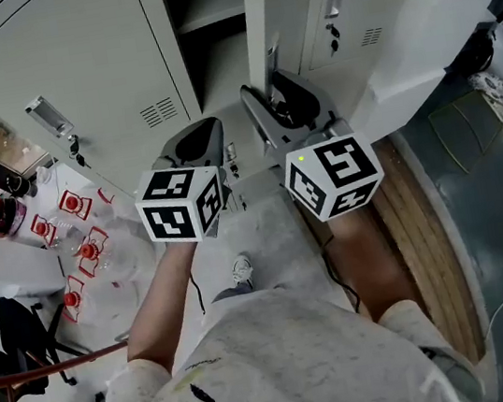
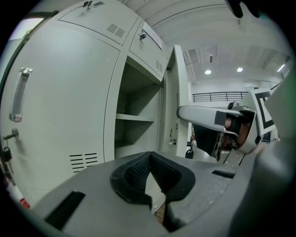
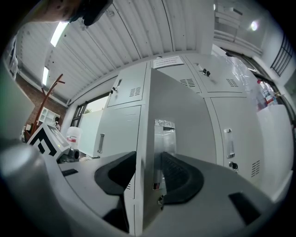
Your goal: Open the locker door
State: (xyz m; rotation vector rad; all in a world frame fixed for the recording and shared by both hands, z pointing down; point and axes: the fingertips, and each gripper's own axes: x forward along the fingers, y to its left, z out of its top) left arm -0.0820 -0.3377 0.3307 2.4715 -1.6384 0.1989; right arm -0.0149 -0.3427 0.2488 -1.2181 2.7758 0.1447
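The grey locker door (image 1: 256,24) stands open, edge-on to me in the head view, with the dark compartment (image 1: 210,31) and its shelf to its left. My right gripper (image 1: 276,106) is shut on the door's free edge. In the right gripper view the door (image 3: 180,115) runs between the black pads (image 3: 182,173), just below its clear handle (image 3: 164,139), with the right gripper (image 3: 148,173) clamped around it. My left gripper (image 1: 197,142) hangs in front of the open compartment (image 2: 136,120), shut with nothing in it. From the left gripper (image 2: 149,173), the right gripper (image 2: 217,118) shows at the door (image 2: 178,106).
Closed lockers flank the open one, each with a handle (image 1: 48,114) and a key (image 1: 79,158). Clear bottles with red caps (image 1: 80,255) and black chairs (image 1: 17,336) stand at the left. A wooden strip (image 1: 424,244) runs along the floor at the right.
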